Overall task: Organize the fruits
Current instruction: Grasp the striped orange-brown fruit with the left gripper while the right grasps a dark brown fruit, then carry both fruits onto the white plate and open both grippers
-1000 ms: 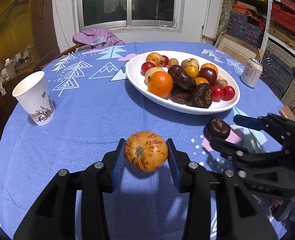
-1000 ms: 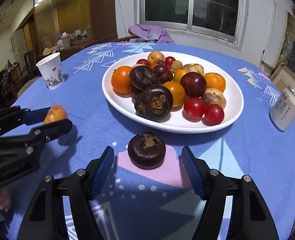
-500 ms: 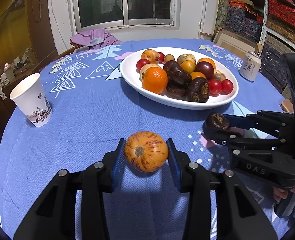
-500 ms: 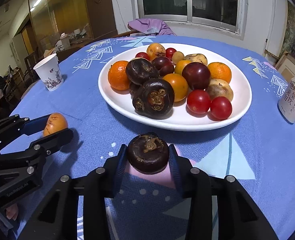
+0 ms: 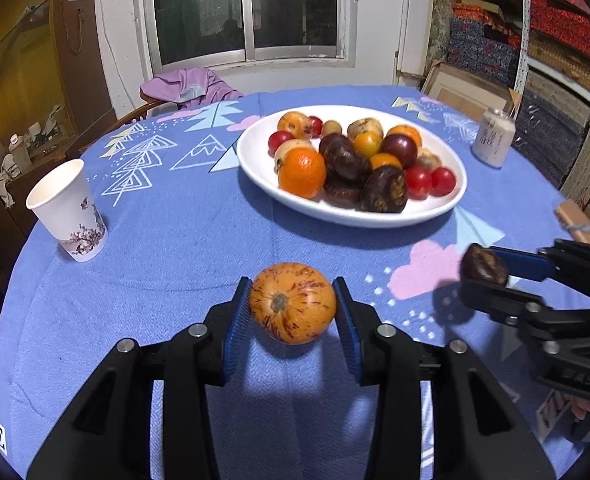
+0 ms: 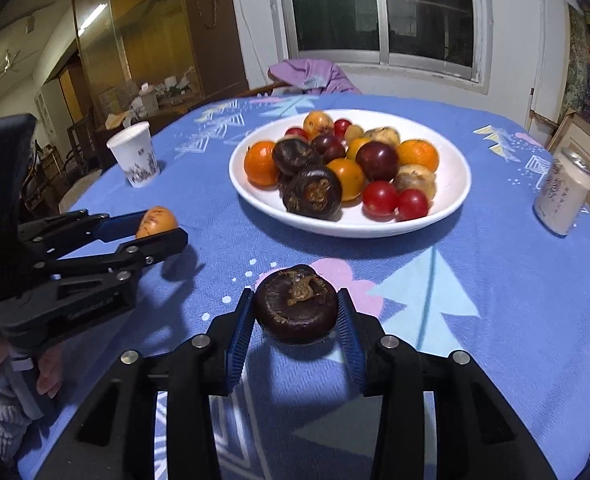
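Observation:
My left gripper [image 5: 293, 312] is shut on an orange fruit with red streaks [image 5: 292, 302], held just above the blue tablecloth [image 5: 167, 248]. My right gripper [image 6: 295, 316] is shut on a dark brown round fruit [image 6: 296, 304], lifted a little off the cloth. Each gripper shows in the other's view: the right gripper [image 5: 485, 274] at the far right with its dark fruit [image 5: 483, 265], the left gripper [image 6: 163, 230] at the left with its orange fruit [image 6: 157, 220]. Beyond both stands a white plate [image 5: 447, 196] heaped with several oranges, red tomatoes and dark fruits; the same plate [image 6: 451, 196] fills the middle of the right wrist view.
A white paper cup [image 5: 69, 210] stands at the left of the table, and a pale drink can [image 5: 493, 142] at the right beyond the plate. A purple garment [image 5: 187, 86] hangs on a chair at the far edge. Stacked boxes fill shelves at the right.
My right gripper has closed on the dark fruit that lay on the pink cloud print and has lifted it, drawing back from the plate. My left gripper still holds its streaked fruit.

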A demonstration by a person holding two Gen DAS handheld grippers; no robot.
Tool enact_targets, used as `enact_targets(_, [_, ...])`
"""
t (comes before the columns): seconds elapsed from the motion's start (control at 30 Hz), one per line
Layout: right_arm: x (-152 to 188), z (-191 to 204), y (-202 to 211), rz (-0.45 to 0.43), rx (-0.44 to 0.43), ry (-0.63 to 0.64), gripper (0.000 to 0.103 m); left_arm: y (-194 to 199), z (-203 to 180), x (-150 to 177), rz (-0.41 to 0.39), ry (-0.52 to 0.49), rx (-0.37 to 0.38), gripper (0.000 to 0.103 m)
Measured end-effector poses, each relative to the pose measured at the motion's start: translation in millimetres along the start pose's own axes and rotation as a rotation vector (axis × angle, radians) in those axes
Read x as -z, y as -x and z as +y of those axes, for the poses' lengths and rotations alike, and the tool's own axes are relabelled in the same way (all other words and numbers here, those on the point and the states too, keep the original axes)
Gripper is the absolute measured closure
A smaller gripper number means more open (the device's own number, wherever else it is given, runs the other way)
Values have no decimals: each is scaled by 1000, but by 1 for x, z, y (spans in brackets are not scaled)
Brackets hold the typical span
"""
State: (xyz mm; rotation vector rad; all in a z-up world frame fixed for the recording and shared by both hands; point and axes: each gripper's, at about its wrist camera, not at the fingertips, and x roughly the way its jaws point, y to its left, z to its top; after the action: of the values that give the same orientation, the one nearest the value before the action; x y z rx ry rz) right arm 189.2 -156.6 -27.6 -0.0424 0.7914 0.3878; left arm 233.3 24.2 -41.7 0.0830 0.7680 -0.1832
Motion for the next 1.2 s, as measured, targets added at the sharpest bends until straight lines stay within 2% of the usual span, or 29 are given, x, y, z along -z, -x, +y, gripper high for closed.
enact_targets(0.1, [-12, -12, 24, -70, -2, -26, 61, 5, -2, -15, -15, 1, 7, 63])
enact_targets(0.3, [-67, -49, 46, -169, 52, -76, 61, 6, -10, -79, -75, -16, -11, 63])
enact_targets(0.43, [-106, -74, 24, -163, 80, -118, 61, -18, -18, -115, -73, -4, 1, 63])
enact_targets(0.57, [-123, -85, -22, -100, 83, -131, 61, -54, -21, -133, -38, 14, 6, 63])
enact_targets(0.7, [-127, -87, -67, -46, 76, -135, 61, -95, -16, -140, 16, 31, -5, 63])
enact_targets(0.8, [-128, -88, -86, -31, 77, -135, 61, -117, -10, -139, 55, 53, 12, 63])
enact_targets(0.97, [-127, -87, -97, -26, 80, -128, 61, -119, -14, -135, 24, 22, -3, 61])
enact_targets(1.07, [-126, -87, -94, -34, 77, -137, 56, -114, -16, -134, 16, 23, 8, 59])
enact_targets(1.13, [-124, -85, -86, -45, 91, -130, 49, -105, -17, -133, 1, 23, -3, 48])
enact_targets(1.2, [-123, -83, -74, -63, 102, -121, 49, -93, -17, -131, -21, 29, -26, 35])
